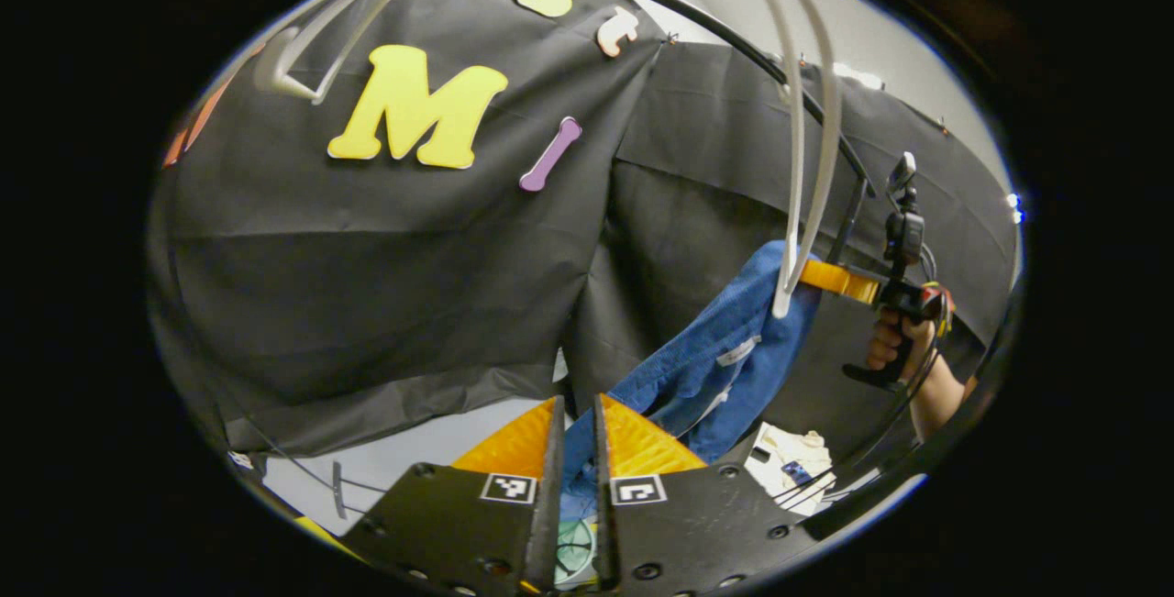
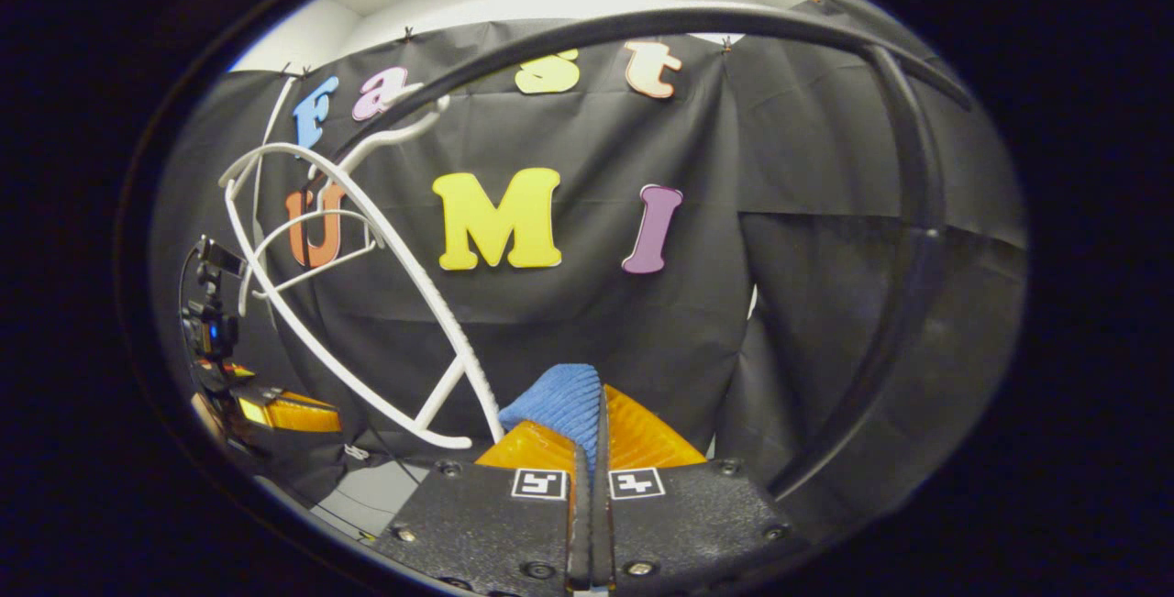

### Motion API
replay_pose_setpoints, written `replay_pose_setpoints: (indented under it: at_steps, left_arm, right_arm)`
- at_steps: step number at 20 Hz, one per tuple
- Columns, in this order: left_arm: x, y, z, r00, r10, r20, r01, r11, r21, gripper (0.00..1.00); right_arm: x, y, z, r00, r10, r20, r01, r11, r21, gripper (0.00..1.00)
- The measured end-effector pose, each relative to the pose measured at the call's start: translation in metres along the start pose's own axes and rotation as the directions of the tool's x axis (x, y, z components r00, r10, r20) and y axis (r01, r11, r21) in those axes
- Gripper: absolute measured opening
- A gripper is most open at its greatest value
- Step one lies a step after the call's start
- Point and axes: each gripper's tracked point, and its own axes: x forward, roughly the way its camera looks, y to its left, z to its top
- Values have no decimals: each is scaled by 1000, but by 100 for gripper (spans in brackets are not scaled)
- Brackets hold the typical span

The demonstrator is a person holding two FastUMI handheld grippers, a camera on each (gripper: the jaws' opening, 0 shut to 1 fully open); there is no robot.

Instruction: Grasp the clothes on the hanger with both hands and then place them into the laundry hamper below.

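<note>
Between the left gripper [image 1: 576,414] fingers, low in the left gripper view, a fold of the blue garment [image 1: 725,349] is pinched, both fingers pressing on the cloth. From there the garment stretches up and away to the far side, where the right gripper [image 1: 830,278] has hold of its other end, a hand [image 1: 894,340] wrapped around that gripper's handle. A white hanger [image 1: 807,148] hangs from the black rail [image 1: 734,33] just above that far end, its lower tip lying against the blue cloth. Below the garment, some pale laundry [image 1: 789,455] lies heaped low down; I cannot tell what holds it.

Seen from the right gripper view, the right gripper [image 2: 587,436] is clamped tight on a bunched ridge of the blue garment [image 2: 559,400], which pokes up between the fingers. The white hanger [image 2: 367,304] sits just beside it, and the left gripper [image 2: 289,414] shows farther off at the edge.
</note>
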Motion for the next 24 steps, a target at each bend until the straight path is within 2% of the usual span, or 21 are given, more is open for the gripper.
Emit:
replay_pose_setpoints:
  at_steps: [2,3,4,7,10,11,12,14,16,18,20,22,23,24]
  left_arm:
    - [7,-10,-13,1000,4,-7,-4,1000,-3,39]
    - [14,-18,-22,1000,0,-22,0,1000,-8,40]
    - [12,-28,-36,999,-9,-40,9,1000,-8,36]
    - [28,-53,-71,995,-18,-102,17,1000,-10,36]
    - [55,-77,-100,987,-30,-160,28,1000,-14,92]
    - [64,-82,-109,983,-39,-179,39,999,-7,93]
    - [74,-86,-118,980,-38,-195,42,999,17,86]
    - [96,-78,-129,981,-12,-193,32,995,98,85]
    - [120,-73,-147,980,-4,-199,31,991,133,85]
    - [130,-73,-172,969,-13,-246,41,994,106,85]
    - [141,-67,-193,966,14,-258,4,998,68,85]
    - [149,-64,-211,959,26,-281,-32,999,-19,85]
    - [148,-68,-214,955,-4,-295,-20,997,-78,91]
    - [152,-71,-212,958,-23,-286,-16,991,-134,84]
  right_arm:
    - [-18,1,1,1000,15,8,-15,1000,-20,4]
    - [-27,2,2,1000,22,12,-22,999,-30,4]
    - [-33,3,3,999,32,13,-31,999,-39,4]
    - [-54,5,10,998,58,23,-56,997,-59,4]
    - [-72,6,14,996,89,31,-87,995,-57,4]
    - [-79,7,15,994,101,35,-99,994,-54,4]
    - [-86,9,16,993,114,37,-112,992,-51,4]
    - [-96,8,18,991,131,43,-129,991,-46,4]
    - [-108,8,23,987,150,53,-148,988,-38,4]
    - [-117,7,34,984,162,73,-160,987,-28,4]
    - [-124,5,44,981,166,98,-165,986,-15,4]
    - [-129,2,56,978,167,126,-168,986,-5,4]
    - [-132,1,59,975,175,135,-176,984,2,4]
    - [-133,0,61,974,176,141,-179,984,10,4]
